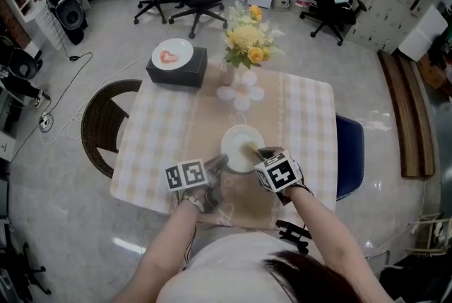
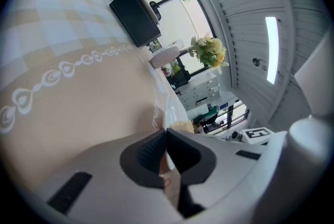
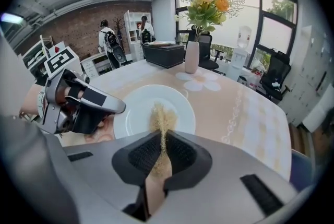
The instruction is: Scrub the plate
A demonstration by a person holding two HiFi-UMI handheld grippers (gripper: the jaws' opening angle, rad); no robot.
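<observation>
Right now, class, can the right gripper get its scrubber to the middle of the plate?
Probably yes. The right gripper holds the scrubber over the plate, whose middle is bare. The left gripper clamps only its edge, off to the side.

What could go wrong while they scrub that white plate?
The left gripper pinches only the edge of the plate, so hard scrubbing might make it slip or tip. The right gripper holds the scrubber by a thin end; it could slide out. A wide swing might bump the flower vase.
</observation>
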